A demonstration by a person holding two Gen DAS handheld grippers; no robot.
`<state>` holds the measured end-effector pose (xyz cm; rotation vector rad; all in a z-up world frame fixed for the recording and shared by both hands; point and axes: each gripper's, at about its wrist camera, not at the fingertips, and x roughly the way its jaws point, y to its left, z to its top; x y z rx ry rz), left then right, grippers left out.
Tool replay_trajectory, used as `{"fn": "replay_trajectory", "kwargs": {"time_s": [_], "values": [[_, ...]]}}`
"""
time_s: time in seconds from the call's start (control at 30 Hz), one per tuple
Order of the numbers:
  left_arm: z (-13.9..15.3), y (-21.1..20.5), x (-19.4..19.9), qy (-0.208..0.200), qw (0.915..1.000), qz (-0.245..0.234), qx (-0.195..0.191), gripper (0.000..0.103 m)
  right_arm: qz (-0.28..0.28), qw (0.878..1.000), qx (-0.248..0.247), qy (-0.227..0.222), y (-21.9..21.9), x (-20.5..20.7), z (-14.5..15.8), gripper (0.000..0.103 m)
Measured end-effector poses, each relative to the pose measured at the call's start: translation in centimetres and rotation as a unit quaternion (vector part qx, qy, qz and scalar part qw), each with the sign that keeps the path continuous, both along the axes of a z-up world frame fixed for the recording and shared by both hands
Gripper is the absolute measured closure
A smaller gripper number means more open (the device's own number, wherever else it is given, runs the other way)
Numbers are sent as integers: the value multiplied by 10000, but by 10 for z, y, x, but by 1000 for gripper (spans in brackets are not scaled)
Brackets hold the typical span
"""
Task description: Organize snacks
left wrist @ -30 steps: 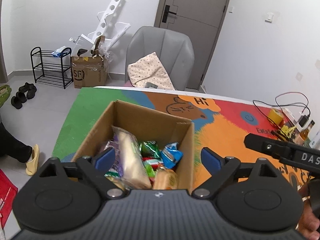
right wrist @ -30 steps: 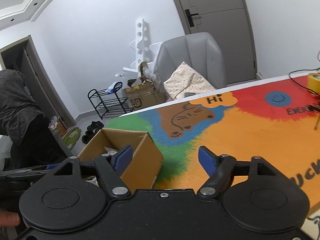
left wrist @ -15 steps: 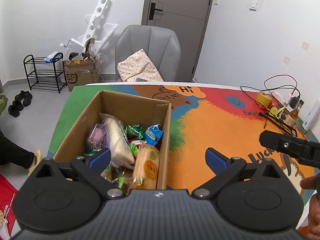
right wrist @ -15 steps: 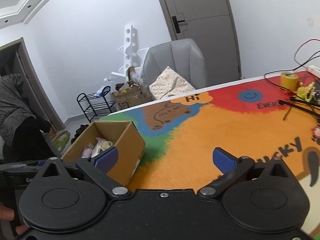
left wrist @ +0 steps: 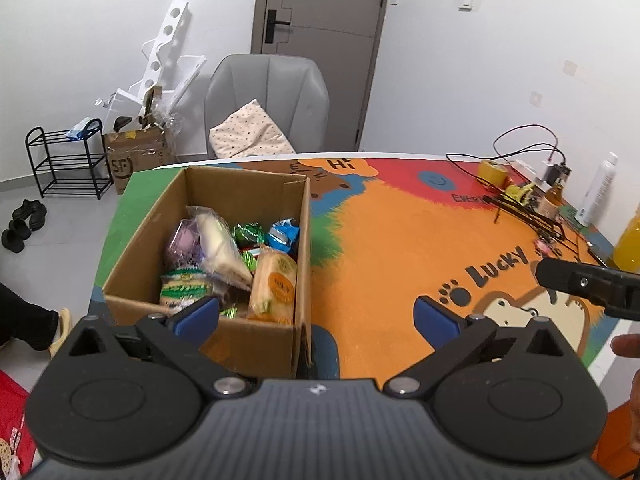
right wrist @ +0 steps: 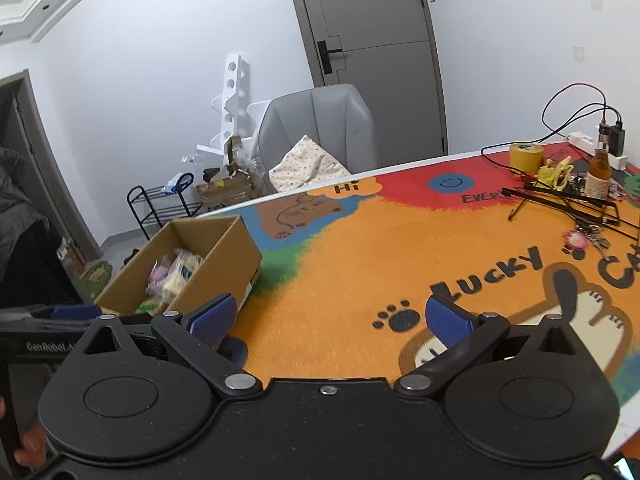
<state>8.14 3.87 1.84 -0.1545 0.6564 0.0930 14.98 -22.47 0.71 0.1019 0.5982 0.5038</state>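
An open cardboard box [left wrist: 236, 180] stands on the left part of the colourful table mat [left wrist: 400, 248]. It holds several wrapped snacks: a long pale packet [left wrist: 222, 250], an orange-labelled bun pack [left wrist: 274, 284], a green sweet [left wrist: 248, 232], a blue packet [left wrist: 285, 234]. My left gripper [left wrist: 316, 316] is open and empty, held near the box's front right corner. The box also shows in the right wrist view [right wrist: 224, 256]. My right gripper [right wrist: 330, 320] is open and empty above the mat, right of the box.
At the mat's far right lie cables, a yellow tape roll [right wrist: 526, 156], a brown bottle [right wrist: 598, 174], a black stand [right wrist: 568, 204] and a white spray can [left wrist: 598, 188]. A grey chair [left wrist: 268, 104] stands behind the table. A shoe rack [left wrist: 66, 160] stands on the floor, left.
Both grippers have pulled back and away from the box; more of the mat and its right-hand clutter shows. The left gripper was over the box's inside, now it is at its front corner.
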Motion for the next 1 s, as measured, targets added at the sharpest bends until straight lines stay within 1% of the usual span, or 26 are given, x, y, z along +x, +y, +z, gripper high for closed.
{"fn": "replay_trajectory", "kwargs": {"time_s": [0.13,0.4,0.57,0.83,1.0], "values": [[1,2,-17,-106,9999,-55,5,0,25,9999,-105,41,1,-15,2,0],[9,5,-47,-299,9993,-214,65,0,0,9997,-225,-101,6,-42,17,0],[14,8,-62,-396,9987,-308,108,0,-63,9994,-328,-97,7,-54,22,0],[17,4,-71,-480,9975,-511,65,0,-253,9989,-394,-13,-2,-65,26,0],[18,2,-71,-464,9972,-586,65,0,-319,9987,-388,6,-6,-67,29,0]]}}
